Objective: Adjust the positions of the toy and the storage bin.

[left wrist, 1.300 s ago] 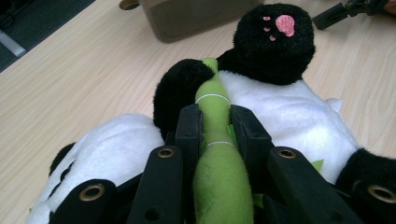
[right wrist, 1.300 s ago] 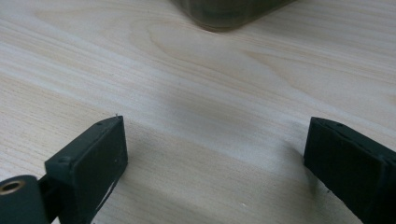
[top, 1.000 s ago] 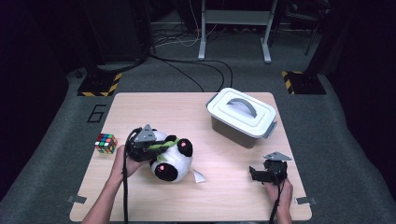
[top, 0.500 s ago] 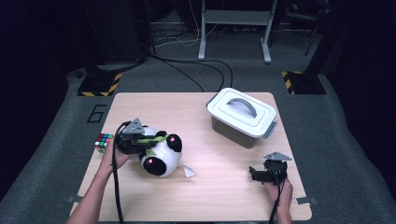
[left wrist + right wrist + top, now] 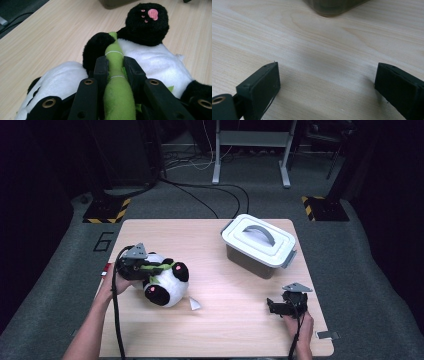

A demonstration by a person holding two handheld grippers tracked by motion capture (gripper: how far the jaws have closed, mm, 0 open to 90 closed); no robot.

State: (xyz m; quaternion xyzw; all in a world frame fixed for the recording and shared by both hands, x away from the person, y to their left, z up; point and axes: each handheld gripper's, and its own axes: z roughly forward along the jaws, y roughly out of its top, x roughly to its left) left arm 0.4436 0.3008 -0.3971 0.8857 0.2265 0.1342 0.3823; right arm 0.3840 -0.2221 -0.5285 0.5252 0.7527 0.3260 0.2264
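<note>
A black and white panda plush lies at the table's left side, holding a green bamboo stalk. My left gripper comes in from the left over the plush and is shut on that stalk. In the left gripper view its jaws pinch the green stalk from both sides, with the panda's white body and a black paw with a pink pad beyond. My right gripper rests low at the table's front right. It stands open over bare wood.
A grey lidded box with a handle stands at the back right of the wooden table; its base shows ahead of the right gripper. A small coloured cube peeks out by the left hand. The plush's white tag lies on the wood.
My left gripper has moved left toward the table's edge, dragging the panda along by the green stalk. The right gripper has stayed where it was.
</note>
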